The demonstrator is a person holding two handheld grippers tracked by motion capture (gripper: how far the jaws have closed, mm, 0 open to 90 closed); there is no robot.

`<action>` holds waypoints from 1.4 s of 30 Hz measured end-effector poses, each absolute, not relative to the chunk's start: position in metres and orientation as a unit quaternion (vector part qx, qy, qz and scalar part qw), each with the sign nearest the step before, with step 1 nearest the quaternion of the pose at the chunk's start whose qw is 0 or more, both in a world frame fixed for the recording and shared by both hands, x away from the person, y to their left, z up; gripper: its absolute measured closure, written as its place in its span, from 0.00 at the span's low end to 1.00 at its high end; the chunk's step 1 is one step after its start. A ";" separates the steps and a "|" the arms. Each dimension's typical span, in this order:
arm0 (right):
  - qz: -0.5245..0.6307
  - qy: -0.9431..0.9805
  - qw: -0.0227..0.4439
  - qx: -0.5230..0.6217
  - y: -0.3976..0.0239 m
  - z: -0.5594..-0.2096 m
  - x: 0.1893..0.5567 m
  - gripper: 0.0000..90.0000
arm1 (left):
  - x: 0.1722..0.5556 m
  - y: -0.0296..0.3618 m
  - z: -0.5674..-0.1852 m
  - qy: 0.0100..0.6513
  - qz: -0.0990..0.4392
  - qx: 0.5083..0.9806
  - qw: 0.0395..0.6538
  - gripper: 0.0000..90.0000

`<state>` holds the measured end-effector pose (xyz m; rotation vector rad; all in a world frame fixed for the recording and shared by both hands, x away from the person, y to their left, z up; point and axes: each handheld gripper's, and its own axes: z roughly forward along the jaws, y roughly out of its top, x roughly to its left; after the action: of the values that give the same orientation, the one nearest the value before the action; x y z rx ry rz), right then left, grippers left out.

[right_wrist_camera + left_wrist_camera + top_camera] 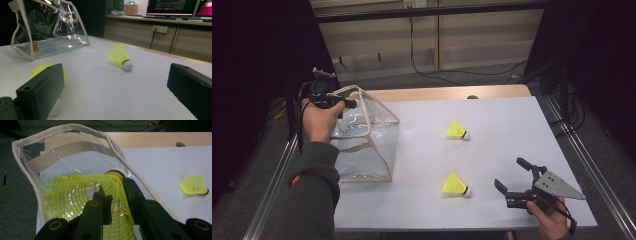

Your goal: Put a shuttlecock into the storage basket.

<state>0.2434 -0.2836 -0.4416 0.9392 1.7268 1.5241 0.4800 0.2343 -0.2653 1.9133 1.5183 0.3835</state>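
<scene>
My left gripper (351, 104) hovers over the open mouth of a clear plastic bag with beige trim (367, 137). In the left gripper view this gripper (113, 187) is shut on the mesh skirt of a yellow shuttlecock (75, 195), just above the bag's rim (25, 167). Two more yellow shuttlecocks lie on the white table, one mid-table (457, 131) and one nearer the front (454, 185). My right gripper (509, 172) rests at the front right, open and holding nothing. In the right gripper view its wide-set jaws (115, 75) frame the far shuttlecock (120, 56); the near one (40, 70) peeks from behind the left jaw.
The white table top (512, 125) has a wooden strip along its far edge (452, 92). Metal rails run along both sides. Cabinets and cables stand beyond the table. The bag (50, 32) stands upright at the table's left.
</scene>
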 end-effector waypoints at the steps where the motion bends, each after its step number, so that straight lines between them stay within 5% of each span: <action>1: 0.580 0.657 0.322 0.357 -0.284 -0.442 0.243 0.01 | 0.480 0.235 -0.265 0.581 0.147 0.731 0.327 0.87; 42: 0.581 0.659 0.321 0.355 -0.283 -0.441 0.243 0.01 | 0.485 0.233 -0.269 0.578 0.151 0.734 0.324 0.85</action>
<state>0.2434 -0.2832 -0.4412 0.9327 1.7307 1.5262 0.4847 0.2333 -0.2690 1.9245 1.5168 0.3968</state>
